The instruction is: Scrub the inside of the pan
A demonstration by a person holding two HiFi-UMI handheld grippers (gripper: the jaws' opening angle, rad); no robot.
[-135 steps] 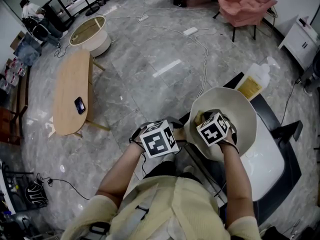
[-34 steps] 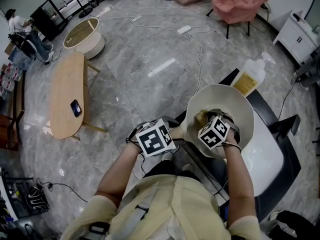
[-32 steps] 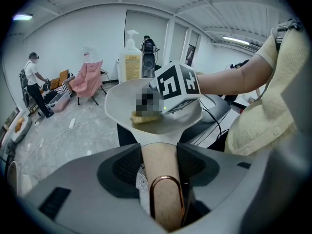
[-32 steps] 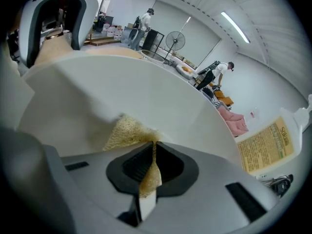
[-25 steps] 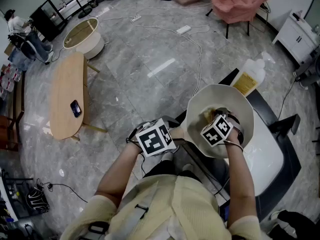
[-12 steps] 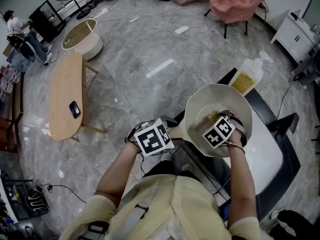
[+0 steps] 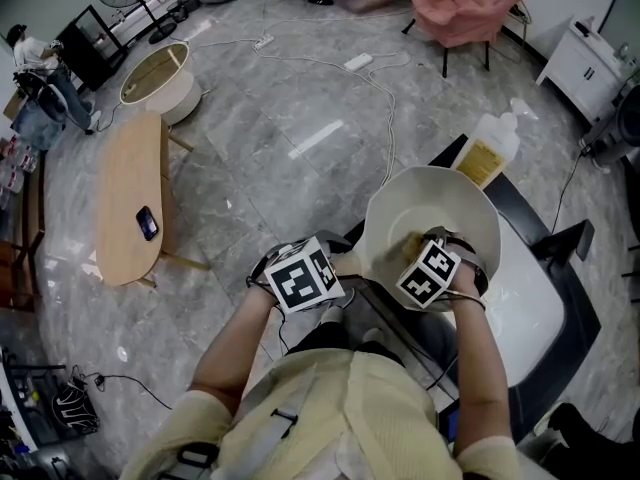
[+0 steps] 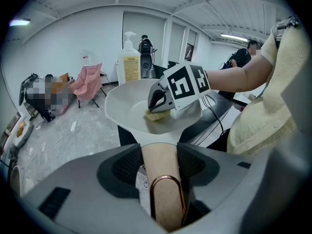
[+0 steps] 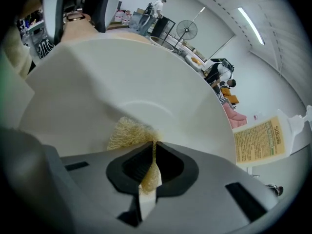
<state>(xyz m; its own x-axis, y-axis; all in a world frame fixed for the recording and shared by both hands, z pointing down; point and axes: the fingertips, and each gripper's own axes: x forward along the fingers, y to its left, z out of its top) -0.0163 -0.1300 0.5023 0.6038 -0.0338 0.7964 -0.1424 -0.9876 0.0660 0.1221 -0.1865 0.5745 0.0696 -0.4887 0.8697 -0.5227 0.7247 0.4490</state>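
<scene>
Yellow scrubber (image 9: 127,133), pinched by right hand-held gripper (image 9: 151,144), slid left in pan (image 7: 440,193); left hand-held gripper (image 8: 159,154) clamps handle (image 8: 163,199).

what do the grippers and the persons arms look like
The left gripper and right gripper have smooth grey shells with black-padded fingers. Each carries a white cube printed with black square markers. The person wears a pale yellow short-sleeved top; the forearms are bare.

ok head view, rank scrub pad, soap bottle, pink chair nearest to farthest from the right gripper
1. scrub pad, clamped in the right gripper
2. soap bottle, just beyond the pan
3. pink chair, far across the floor
</scene>
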